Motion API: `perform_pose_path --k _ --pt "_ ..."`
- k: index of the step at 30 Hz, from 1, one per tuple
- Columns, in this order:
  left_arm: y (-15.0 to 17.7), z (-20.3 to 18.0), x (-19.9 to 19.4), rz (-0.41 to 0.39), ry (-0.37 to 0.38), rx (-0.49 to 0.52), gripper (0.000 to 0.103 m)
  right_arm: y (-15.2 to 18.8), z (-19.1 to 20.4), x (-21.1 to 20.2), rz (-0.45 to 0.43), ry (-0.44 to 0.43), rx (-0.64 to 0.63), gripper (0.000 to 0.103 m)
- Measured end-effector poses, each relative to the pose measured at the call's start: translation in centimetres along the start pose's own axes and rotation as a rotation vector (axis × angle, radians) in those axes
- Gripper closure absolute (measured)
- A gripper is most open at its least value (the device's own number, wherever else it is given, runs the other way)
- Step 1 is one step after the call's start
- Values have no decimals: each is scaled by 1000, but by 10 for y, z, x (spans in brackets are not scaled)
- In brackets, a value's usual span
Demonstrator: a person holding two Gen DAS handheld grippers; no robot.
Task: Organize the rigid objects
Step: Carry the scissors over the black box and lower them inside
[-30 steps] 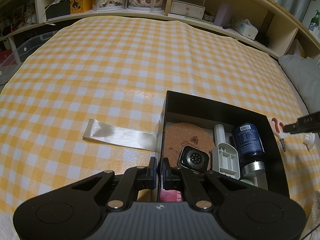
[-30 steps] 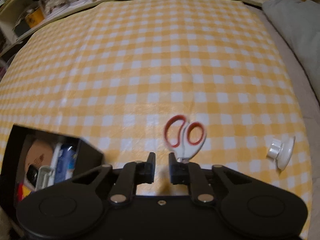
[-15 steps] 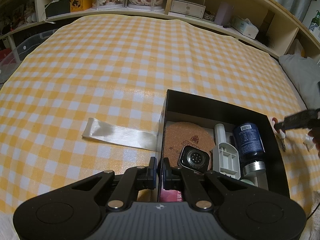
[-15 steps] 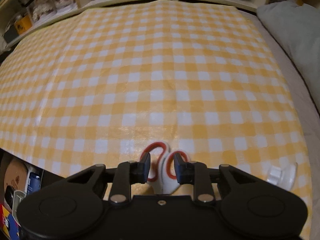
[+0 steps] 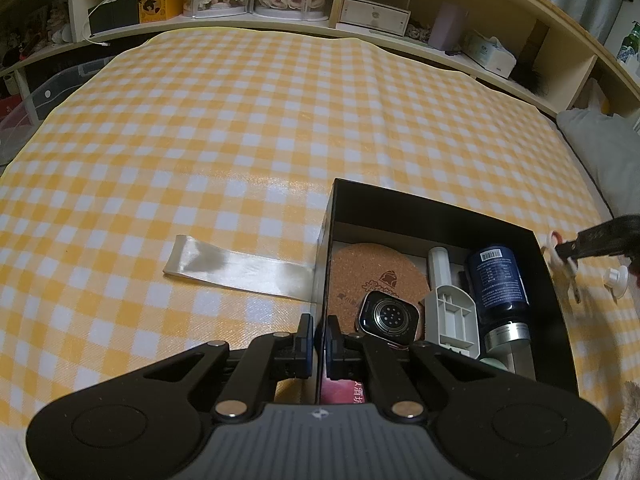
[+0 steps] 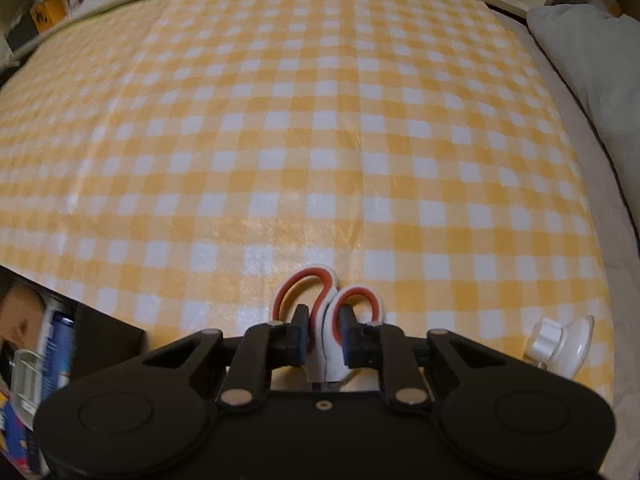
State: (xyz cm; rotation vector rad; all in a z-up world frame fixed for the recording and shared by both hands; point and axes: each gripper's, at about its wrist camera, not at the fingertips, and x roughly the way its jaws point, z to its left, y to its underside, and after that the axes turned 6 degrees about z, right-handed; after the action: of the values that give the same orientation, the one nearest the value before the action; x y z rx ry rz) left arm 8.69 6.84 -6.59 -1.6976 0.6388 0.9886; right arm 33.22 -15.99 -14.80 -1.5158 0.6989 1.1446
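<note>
A black box sits on the yellow checked cloth. It holds a cork coaster, a smartwatch, a grey plastic piece and a navy bottle. My left gripper is shut on the box's left wall. Red-and-white scissors lie on the cloth right of the box. My right gripper points down over them with its jaws closing, and the pads press on the white neck below the handle loops. In the left wrist view the right gripper shows blurred beyond the box's right wall.
A white suction-cup knob lies on the cloth just right of the scissors. A shiny pale strip lies left of the box. A grey pillow borders the right edge. Crowded shelves run along the far side.
My right gripper came down and forward over the scissors, so the handles now sit between its jaws, which have narrowed onto them. The left gripper and the box have not moved.
</note>
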Motion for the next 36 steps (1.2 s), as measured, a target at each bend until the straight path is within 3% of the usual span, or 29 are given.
perform_pose_path --k 8,15,21,26,31,36 --pt "1 -1 0 0 -2 12 97 0 7 -59 -83 -140 33 86" --pt "1 -2 0 -2 -6 24 98 18 34 -117 -190 -330 -10 86" --pt "1 -2 0 -3 -6 27 98 41 79 -128 -165 -428 -146 86" --pt "1 -1 -1 -2 -4 28 98 55 119 -124 -139 -473 -357 86" --pt "1 -1 -1 -1 -4 27 98 73 144 -118 -101 -461 -570 87" --pt "1 -1 -1 -2 -4 28 98 87 156 -112 -64 -430 -706 92"
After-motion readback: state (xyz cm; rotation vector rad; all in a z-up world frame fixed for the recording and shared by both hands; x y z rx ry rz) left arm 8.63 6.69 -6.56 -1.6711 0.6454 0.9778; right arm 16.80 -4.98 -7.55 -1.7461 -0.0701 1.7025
